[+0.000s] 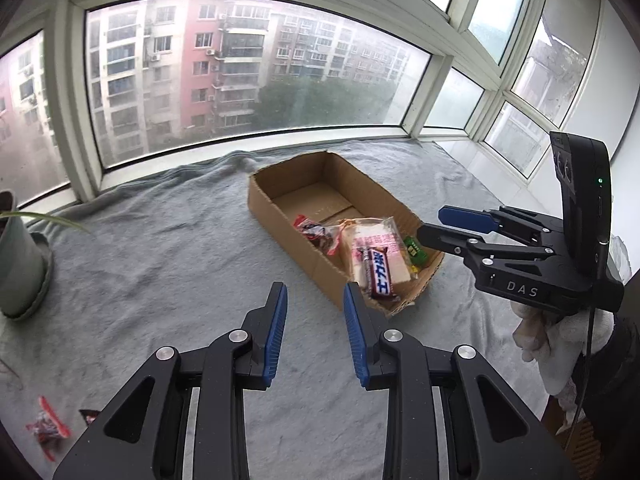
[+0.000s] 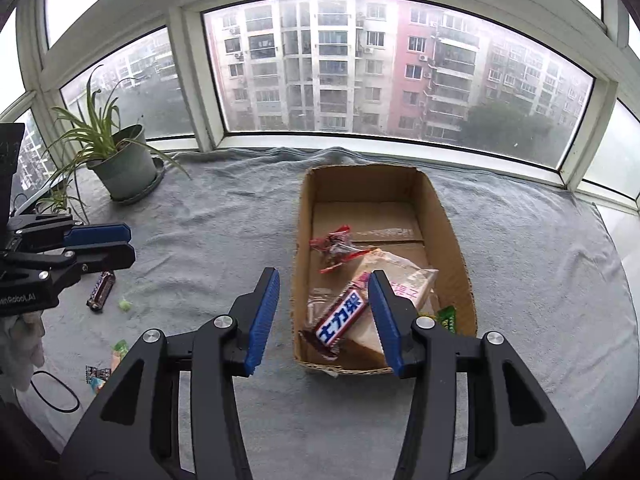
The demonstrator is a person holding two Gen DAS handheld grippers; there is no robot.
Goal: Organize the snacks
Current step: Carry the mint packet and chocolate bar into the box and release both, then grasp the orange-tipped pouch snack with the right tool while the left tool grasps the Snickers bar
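An open cardboard box [image 2: 452,232] [image 1: 264,200] stands on a grey blanket. In it lie a Snickers bar [image 2: 340,316] [image 1: 380,272], a clear-wrapped bread pack [image 2: 404,276] [image 1: 376,240], a red-wrapped candy [image 2: 336,244] [image 1: 316,232] and a green packet [image 2: 446,318] [image 1: 414,250]. My right gripper [image 2: 324,312] is open and empty above the box's near end; it also shows in the left wrist view [image 1: 436,226]. My left gripper [image 1: 316,328] is open and empty over the blanket, left of the box; it also shows in the right wrist view [image 2: 126,242].
Loose snacks lie on the blanket: a dark bar [image 2: 101,290], a small green candy [image 2: 125,304], packets [image 2: 102,370] near the front left, a red-wrapped candy [image 1: 48,428]. A potted plant [image 2: 120,164] stands back left. Windows run along the far edge.
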